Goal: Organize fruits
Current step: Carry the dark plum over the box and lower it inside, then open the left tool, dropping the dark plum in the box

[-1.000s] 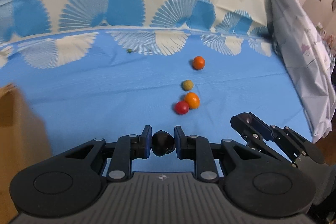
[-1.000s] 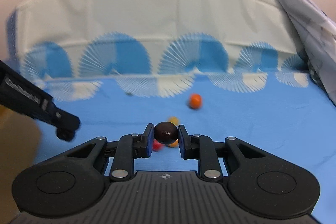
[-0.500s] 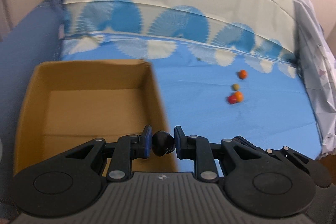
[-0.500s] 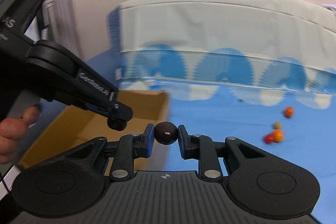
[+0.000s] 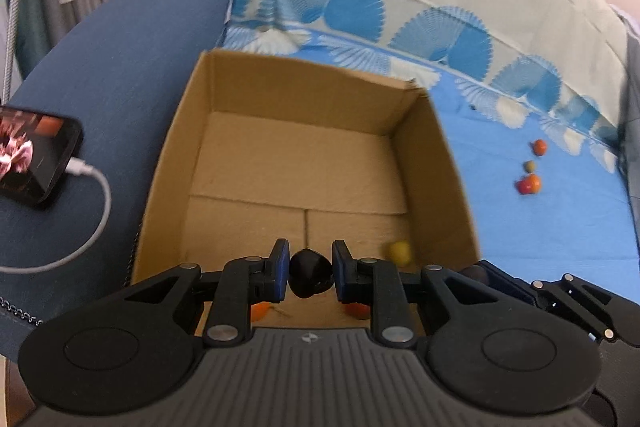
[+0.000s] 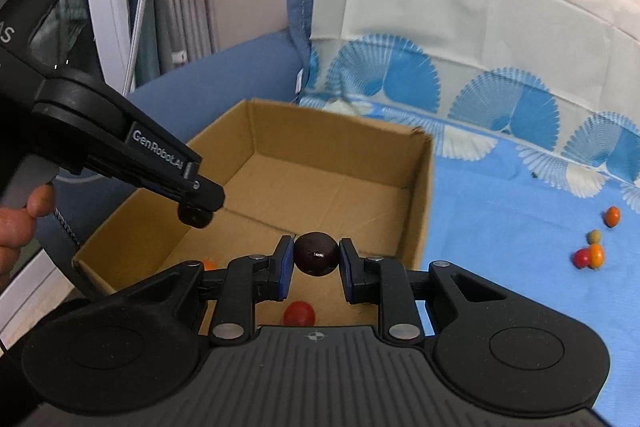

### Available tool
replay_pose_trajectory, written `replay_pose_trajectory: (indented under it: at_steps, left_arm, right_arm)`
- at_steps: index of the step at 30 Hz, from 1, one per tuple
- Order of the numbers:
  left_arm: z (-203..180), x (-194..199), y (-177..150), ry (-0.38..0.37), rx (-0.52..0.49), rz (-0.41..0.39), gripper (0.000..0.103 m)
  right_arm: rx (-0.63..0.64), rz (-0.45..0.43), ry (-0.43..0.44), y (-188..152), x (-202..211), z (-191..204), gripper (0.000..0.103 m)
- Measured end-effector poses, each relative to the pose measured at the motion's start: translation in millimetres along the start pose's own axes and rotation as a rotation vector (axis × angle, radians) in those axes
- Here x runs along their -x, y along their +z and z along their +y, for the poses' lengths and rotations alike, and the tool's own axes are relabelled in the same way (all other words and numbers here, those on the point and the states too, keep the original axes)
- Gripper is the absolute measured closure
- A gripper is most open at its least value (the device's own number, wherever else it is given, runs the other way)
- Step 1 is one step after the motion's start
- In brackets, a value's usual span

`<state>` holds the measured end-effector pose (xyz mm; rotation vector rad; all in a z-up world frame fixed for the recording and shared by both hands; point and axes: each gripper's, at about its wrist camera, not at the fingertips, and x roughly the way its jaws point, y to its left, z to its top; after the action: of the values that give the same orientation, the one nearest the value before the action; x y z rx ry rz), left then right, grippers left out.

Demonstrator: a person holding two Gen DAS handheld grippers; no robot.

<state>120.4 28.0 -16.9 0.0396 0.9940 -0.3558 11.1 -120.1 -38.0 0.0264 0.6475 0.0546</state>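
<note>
Left gripper [image 5: 307, 275] and right gripper [image 6: 315, 262]: jaws of each clamped on a dark round fruit [image 5: 310, 277] [image 6: 316, 253]; open brown cardboard box [image 5: 424, 131] below both.

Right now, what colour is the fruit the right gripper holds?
Dark brown, nearly black fruit, clearest in the right wrist view.

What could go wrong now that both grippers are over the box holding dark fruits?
1. The left gripper and right gripper sit close over the cardboard box; they could bump.
2. A dark fruit dropped from this height may bounce out or bruise the red fruit below.
3. Four loose fruits could roll on the blue sheet.
</note>
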Motion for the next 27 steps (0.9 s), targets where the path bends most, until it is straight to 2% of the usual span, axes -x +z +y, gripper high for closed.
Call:
replay_pose_trajectory:
  at_steps: [9,25,27]
  left_arm:
    - [17.1,-32.3,-11.1,0.03,0.016,0.059,0.078]
    - [27.1,-66.3,-22.8,0.079,-0.001,0.122,0.078]
    - [27.9,-66.0,-22.8,0.069,-0.004,0.111,0.073]
  right_arm:
    - [0.028,0.096,0.001,-12.1,-32.6,9.8,0.078]
    - [0.074,0.16,0.013,-20.0,-62.7,14.8,0.077]
    - [0.083,0.16,0.014,-19.8,-63.4,15.3,0.077]
